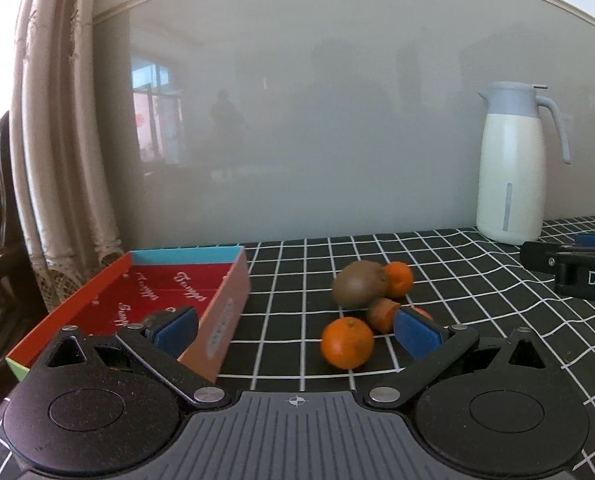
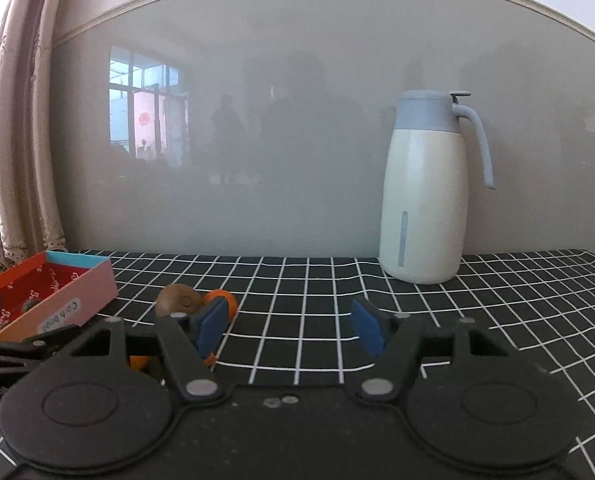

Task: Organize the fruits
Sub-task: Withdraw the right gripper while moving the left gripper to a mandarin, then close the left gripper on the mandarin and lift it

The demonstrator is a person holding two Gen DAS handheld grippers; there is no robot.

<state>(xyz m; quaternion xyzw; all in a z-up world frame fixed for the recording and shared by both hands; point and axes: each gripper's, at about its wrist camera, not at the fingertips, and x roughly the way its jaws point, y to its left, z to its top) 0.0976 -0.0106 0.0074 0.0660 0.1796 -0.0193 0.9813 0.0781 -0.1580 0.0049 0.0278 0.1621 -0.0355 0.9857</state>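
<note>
Left wrist view shows our left gripper with jaws spread wide and empty, low over the worktop. The fruits lie loose in a cluster just right of the red box: a kiwi, one orange nearest us, another orange behind, and a smaller brownish piece. We judge little is sorted yet; something dark seems to sit inside the box, unclear what. Our right gripper also gapes empty. A white jug stands well apart; nothing blocks the box
</note>
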